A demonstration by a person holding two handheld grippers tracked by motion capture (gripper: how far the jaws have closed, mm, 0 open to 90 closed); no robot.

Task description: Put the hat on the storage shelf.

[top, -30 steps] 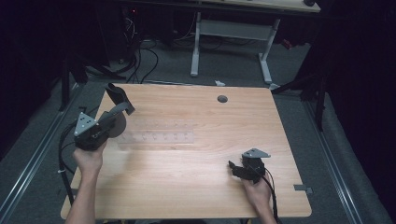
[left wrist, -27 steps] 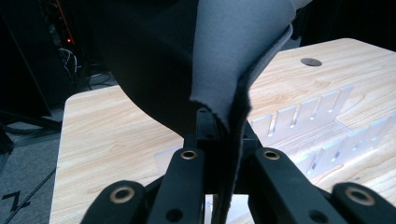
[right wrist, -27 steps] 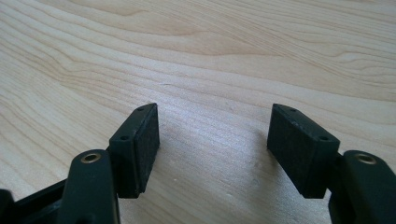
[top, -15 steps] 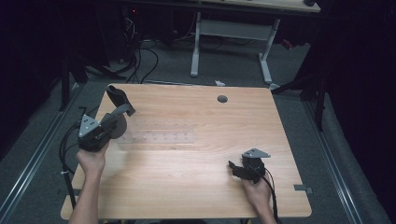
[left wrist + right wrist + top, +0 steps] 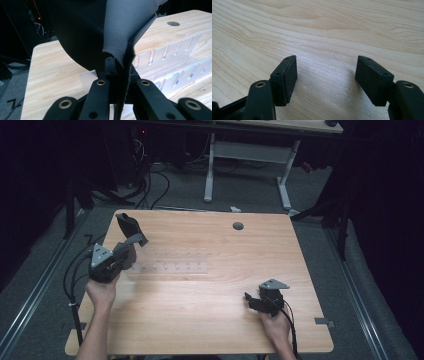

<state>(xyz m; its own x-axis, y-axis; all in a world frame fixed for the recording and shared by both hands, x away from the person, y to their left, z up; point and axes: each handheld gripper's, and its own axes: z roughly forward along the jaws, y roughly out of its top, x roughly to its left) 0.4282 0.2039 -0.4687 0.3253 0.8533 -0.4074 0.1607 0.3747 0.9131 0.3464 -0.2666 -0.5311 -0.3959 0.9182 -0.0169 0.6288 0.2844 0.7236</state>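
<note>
Across the middle of the high view spreads the wooden table, with a clear slotted rack lying left of centre. At the left, the left gripper is clamped on a dark, floppy pad that stands up above it, toward the upper left. The grip looks to be on one edge only, so the pad could sag, slip free, or catch on the rack's slots when lowered. Lower right, the right gripper rests on the wood, jaws apart with nothing between them, well away from the rack and so unable to steady it.
</note>
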